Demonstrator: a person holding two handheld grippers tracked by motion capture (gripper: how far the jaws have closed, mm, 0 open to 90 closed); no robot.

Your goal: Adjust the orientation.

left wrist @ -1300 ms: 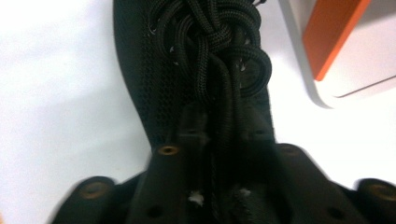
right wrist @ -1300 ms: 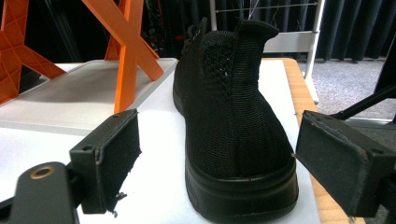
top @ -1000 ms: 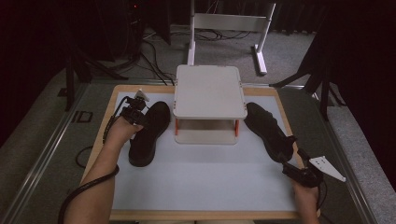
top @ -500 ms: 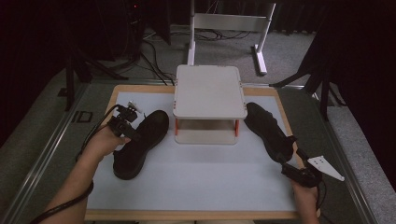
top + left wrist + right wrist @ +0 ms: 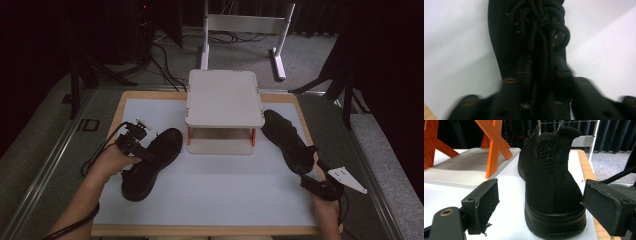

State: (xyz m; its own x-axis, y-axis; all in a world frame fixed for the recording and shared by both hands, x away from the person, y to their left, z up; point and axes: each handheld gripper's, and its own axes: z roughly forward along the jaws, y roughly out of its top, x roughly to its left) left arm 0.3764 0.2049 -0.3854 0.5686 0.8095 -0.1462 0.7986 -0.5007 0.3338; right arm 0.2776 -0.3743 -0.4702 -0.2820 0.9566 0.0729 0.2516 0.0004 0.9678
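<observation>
A person works two hand-held grippers over a white-topped desk (image 5: 220, 190) with a wooden rim; from the high view, the left hand (image 5: 111, 161) at about 9 o'clock holds the left hand-held gripper (image 5: 142, 151) against the upper of the left black shoe (image 5: 155, 162), which lies on the desk surface pointing toward 1 o'clock, its heel nearest the person; in the left gripper view the two black jaws stand close together, clamped on the shoe's laces (image 5: 541, 30) near the tongue, the shoe (image 5: 529, 37) running straight away from the camera over the white surface; at 12 o'clock, between the two shoes, stands a small white rack (image 5: 224, 97) with orange supports, its top shelf bare; the toe of the left shoe lies just beside the rack's lower left corner; at about 3 o'clock the right black shoe (image 5: 287, 135) lies beside the rack, toe toward 11 o'clock and heel toward the person; the right hand-held gripper (image 5: 314, 181), with its grey three-cornered plate (image 5: 347, 179), sits at 4 o'clock just behind that heel; in the right gripper view its jaws stand wide apart on either side of the shoe's heel (image 5: 554, 195), neither pad touching it; the orange supports (image 5: 495, 145) rise at the left beyond.
</observation>
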